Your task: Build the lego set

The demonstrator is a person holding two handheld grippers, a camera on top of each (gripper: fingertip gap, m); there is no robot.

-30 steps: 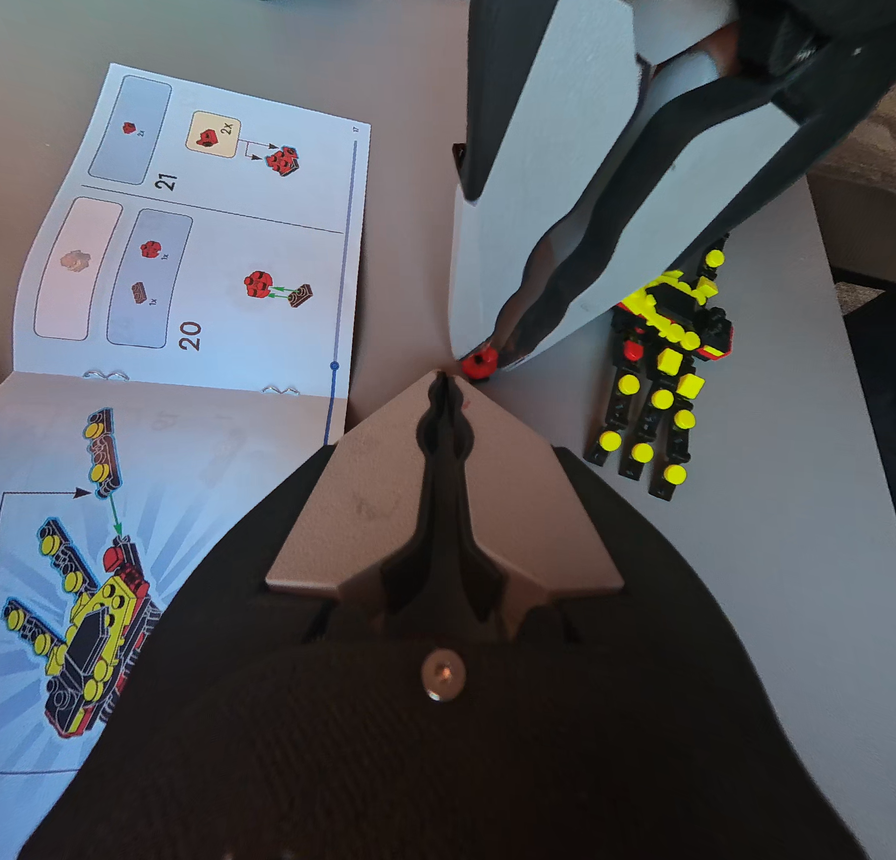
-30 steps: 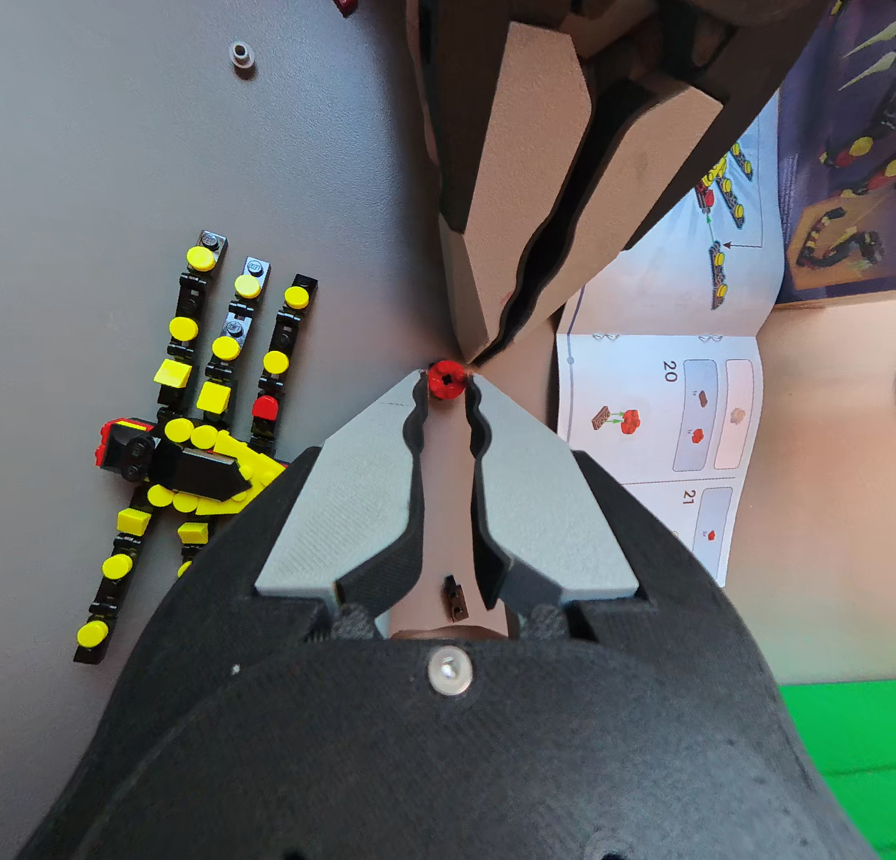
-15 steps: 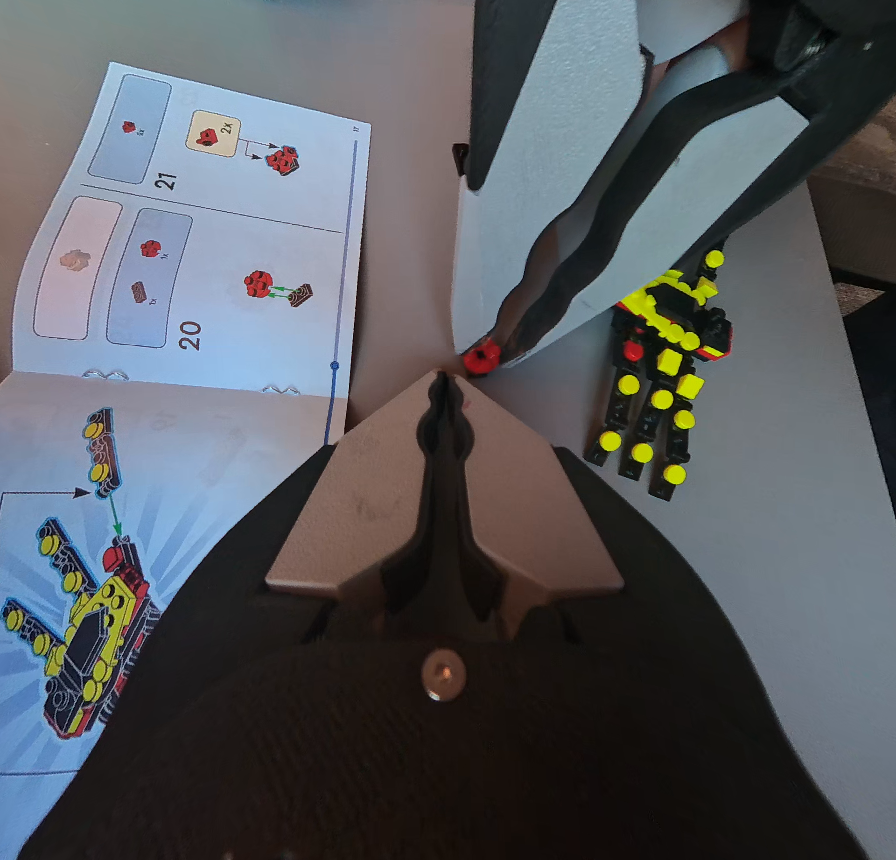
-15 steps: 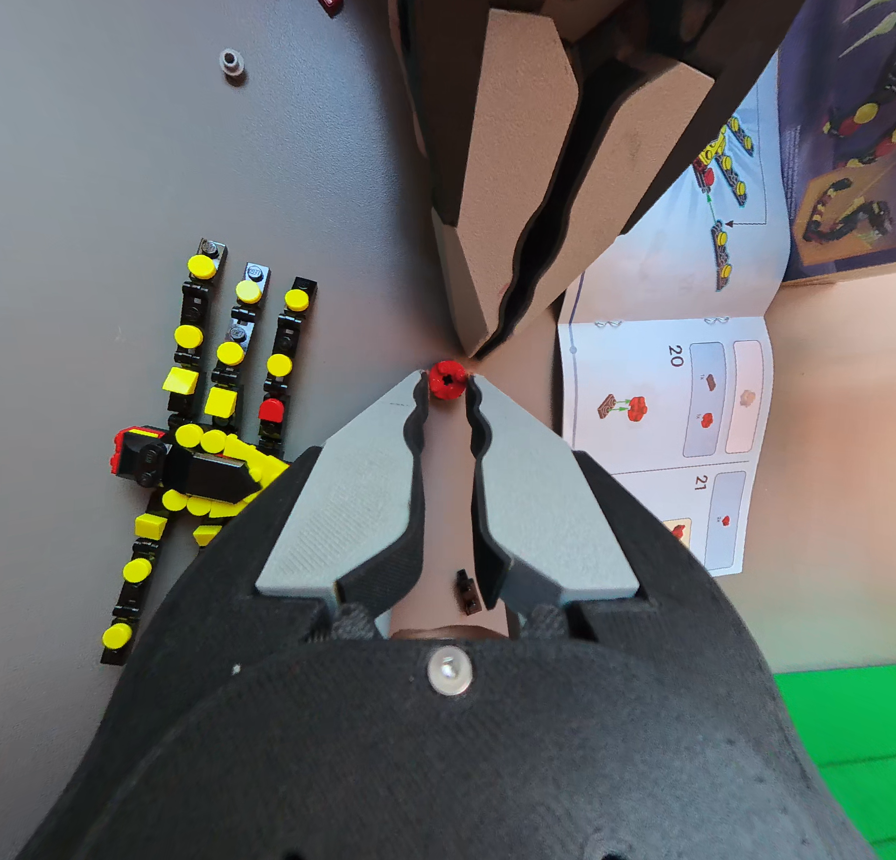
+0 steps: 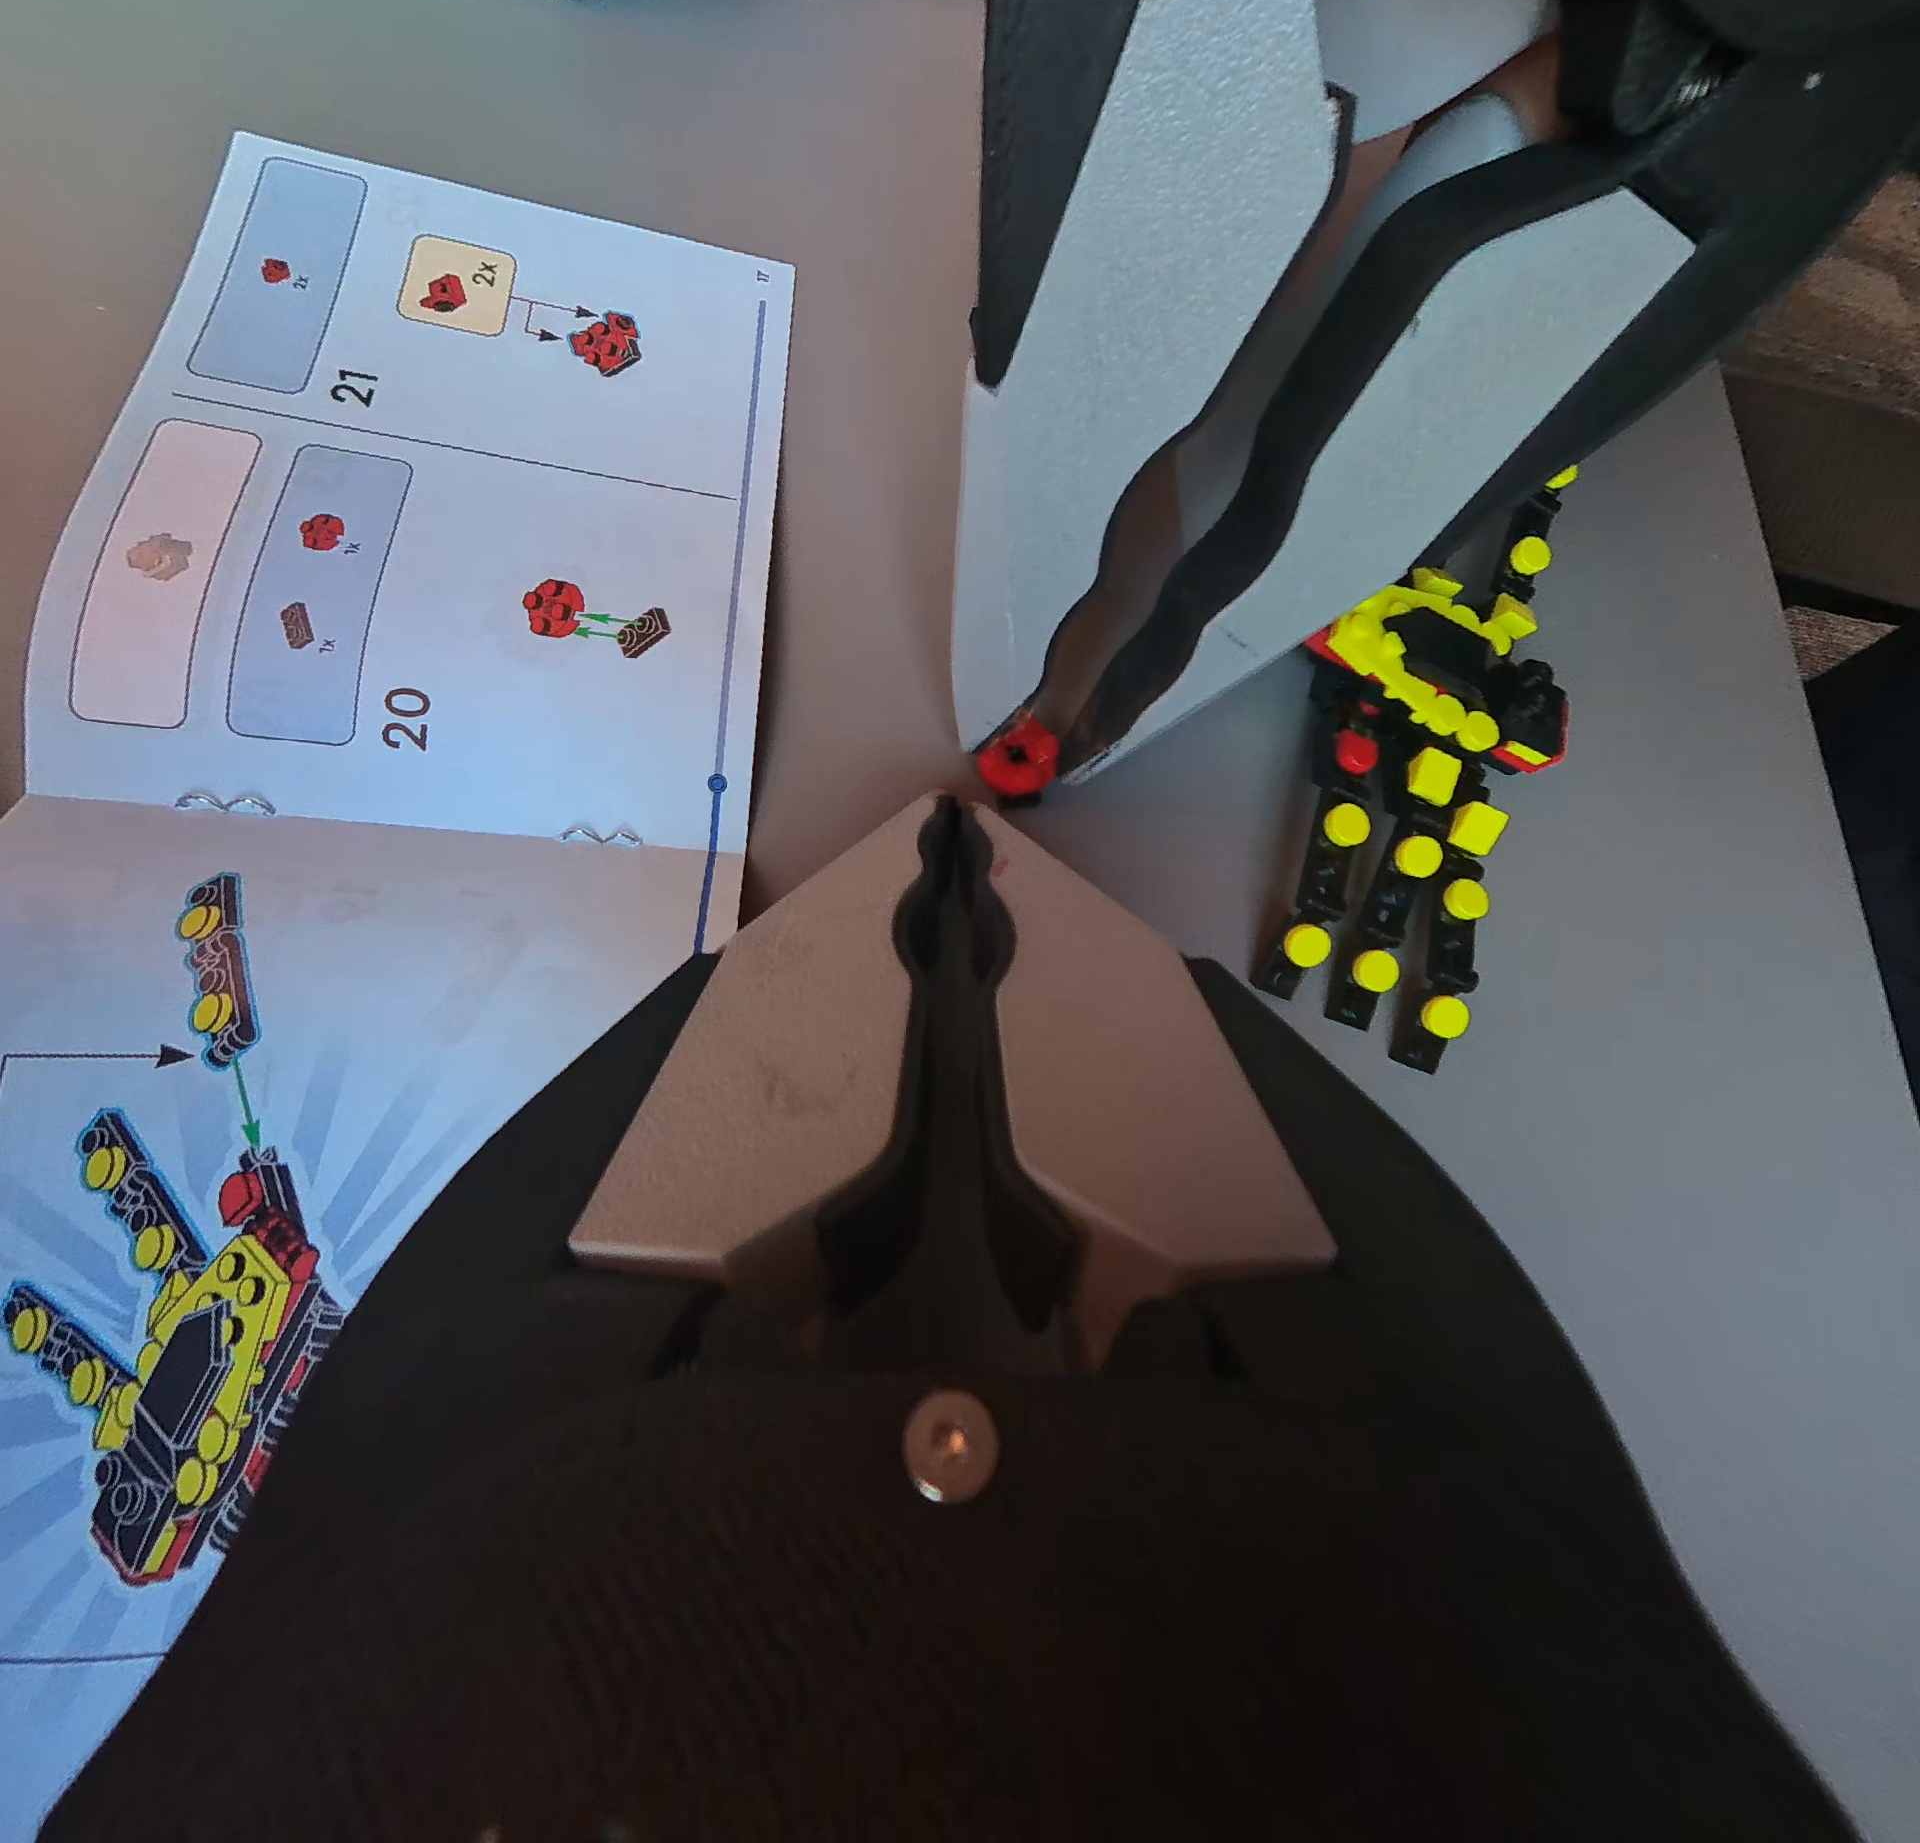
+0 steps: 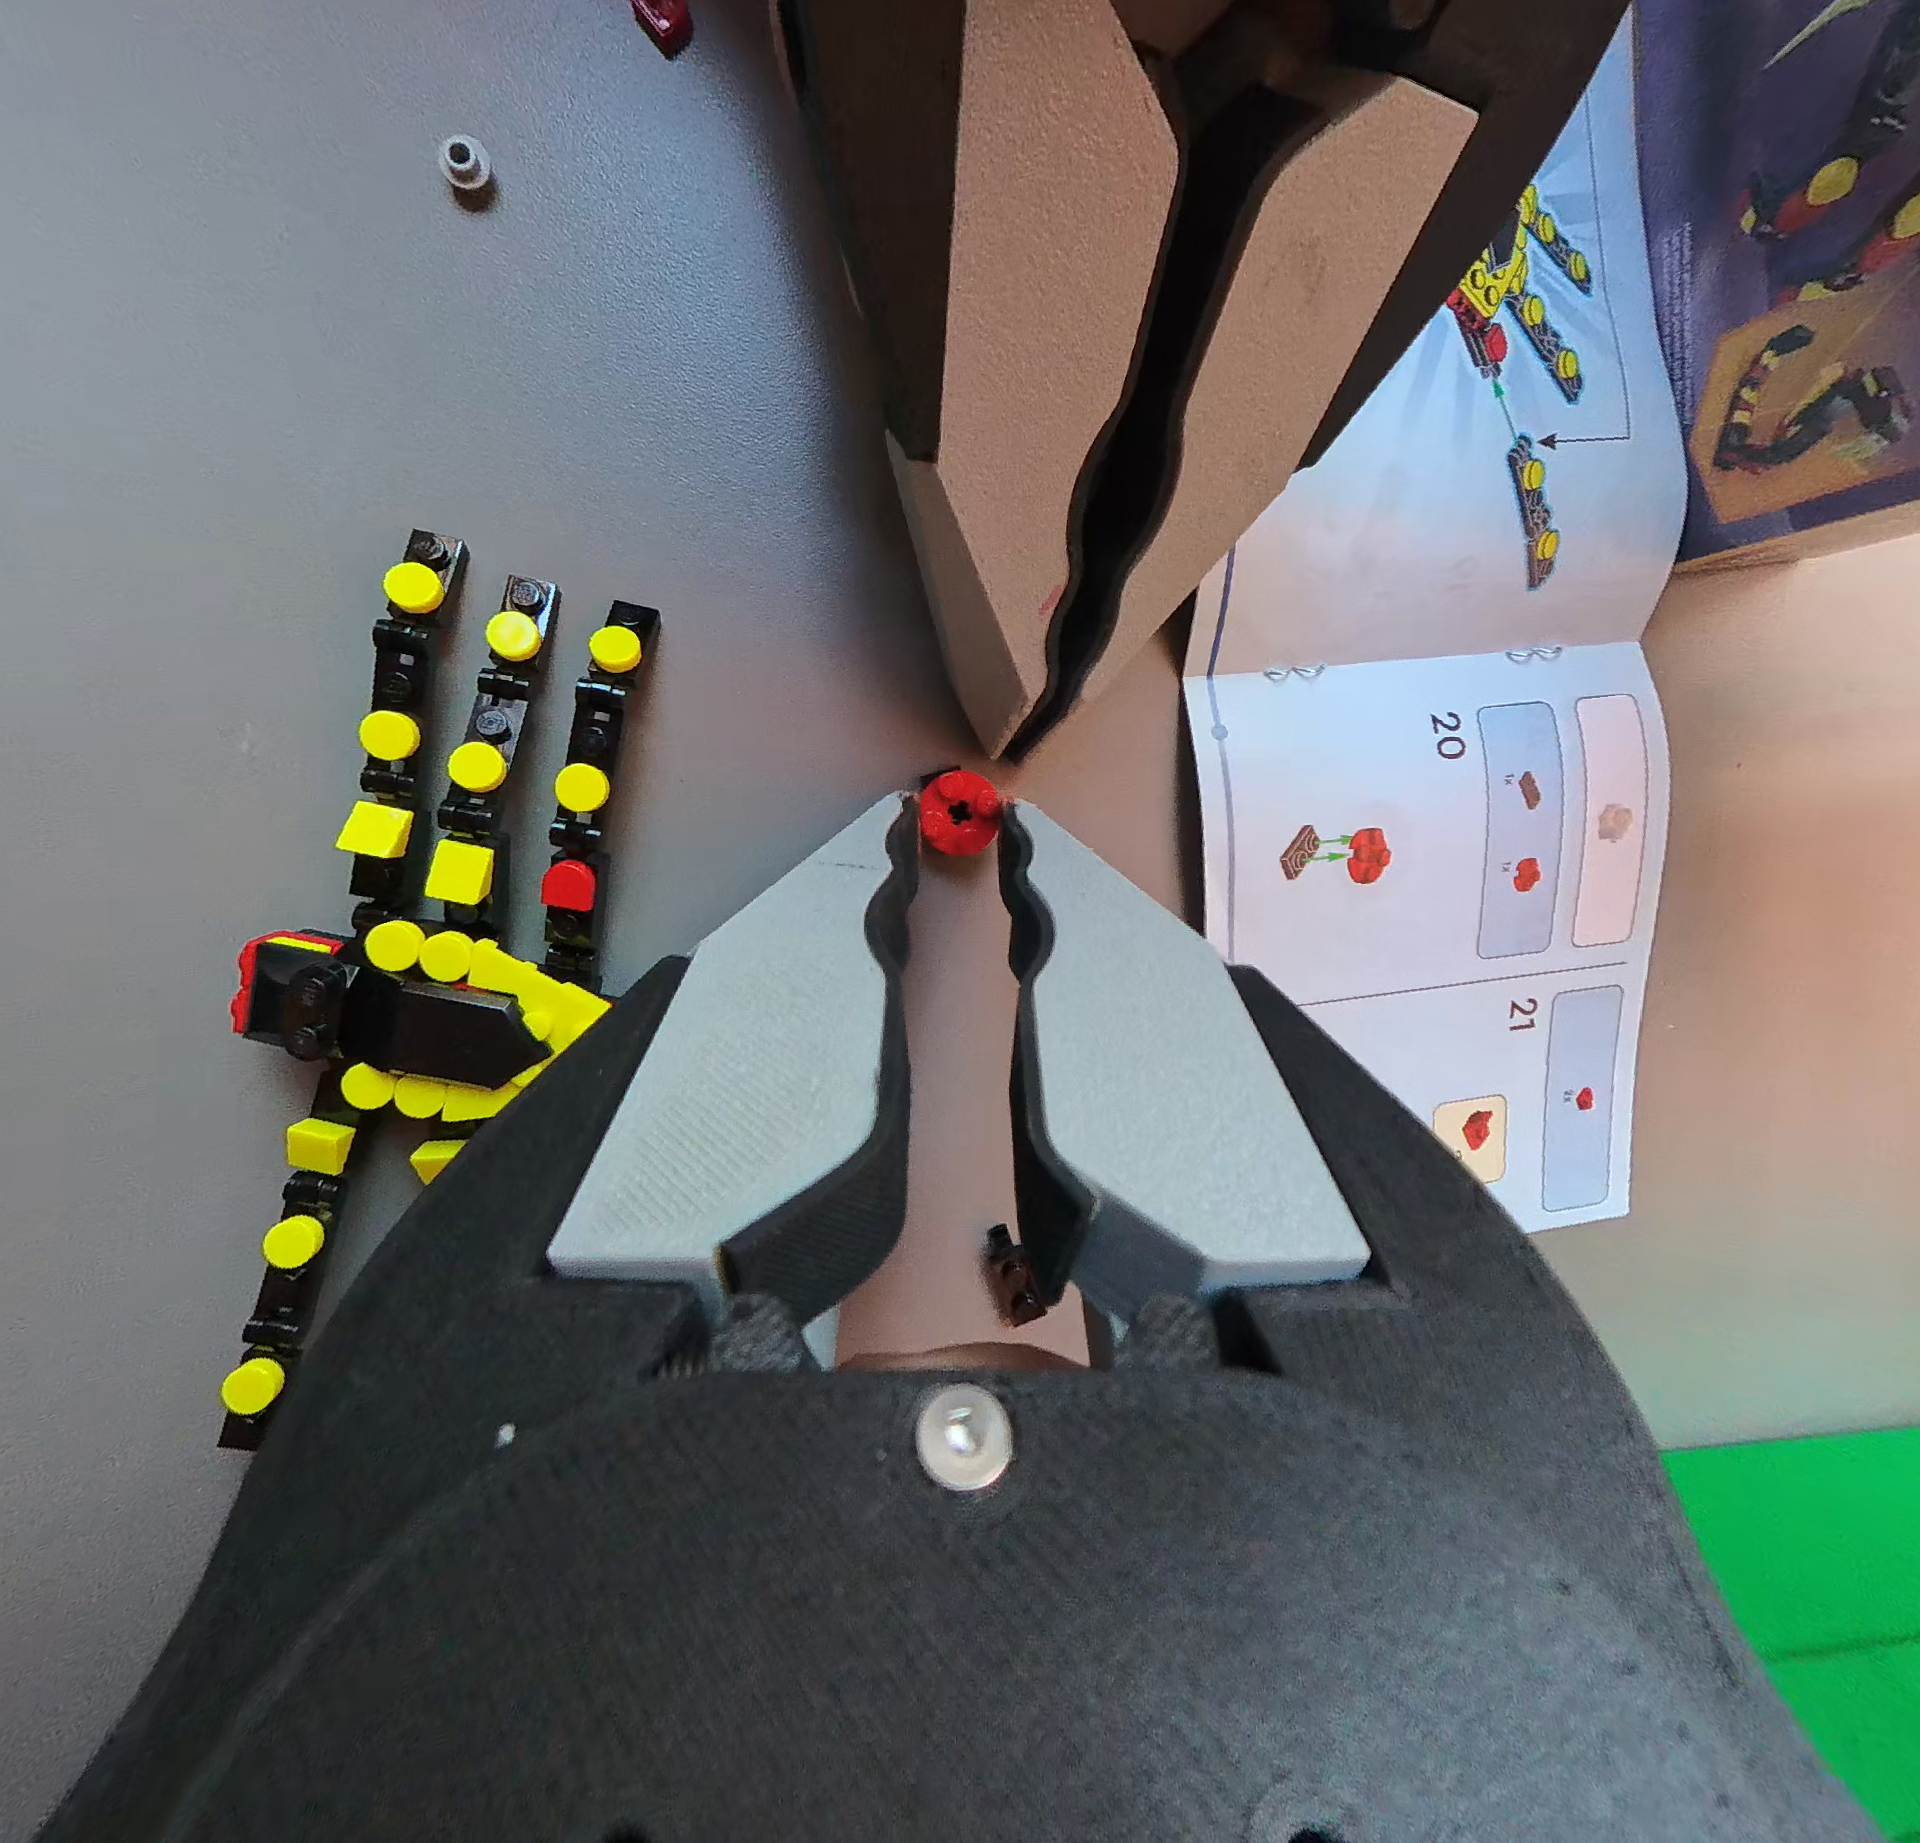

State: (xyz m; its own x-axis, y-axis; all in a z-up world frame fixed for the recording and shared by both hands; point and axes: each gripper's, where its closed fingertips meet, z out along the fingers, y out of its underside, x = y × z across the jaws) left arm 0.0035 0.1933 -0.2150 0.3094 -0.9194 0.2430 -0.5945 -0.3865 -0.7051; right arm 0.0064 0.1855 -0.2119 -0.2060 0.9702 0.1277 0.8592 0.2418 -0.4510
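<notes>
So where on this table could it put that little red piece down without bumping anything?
Bare grey table lies beyond the yellow-and-black model, with only two loose bits there. It is crowded where the right gripper, holding the red piece, meets the left gripper, beside the booklet.

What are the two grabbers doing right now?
Left gripper: shut; whether it pinches anything cannot be told.
Right gripper: shut on the small red round piece.
</notes>
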